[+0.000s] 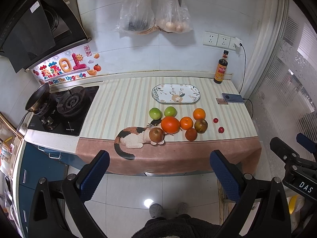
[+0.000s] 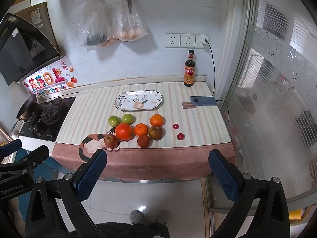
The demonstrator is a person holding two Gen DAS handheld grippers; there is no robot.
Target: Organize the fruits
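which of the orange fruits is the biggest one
The large round orange fruit at the left of the cluster, just behind the brownish-red apple on the cat print. The other two orange fruits to its right are clearly smaller.

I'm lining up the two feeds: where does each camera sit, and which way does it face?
Left wrist: behind the open left gripper, off the counter's front edge, facing the plate; the right gripper shows at right.
Right wrist: behind the open right gripper, facing likewise; the left gripper's frame shows at left.
Shared: fruits, large orange, bottle, slippers below.
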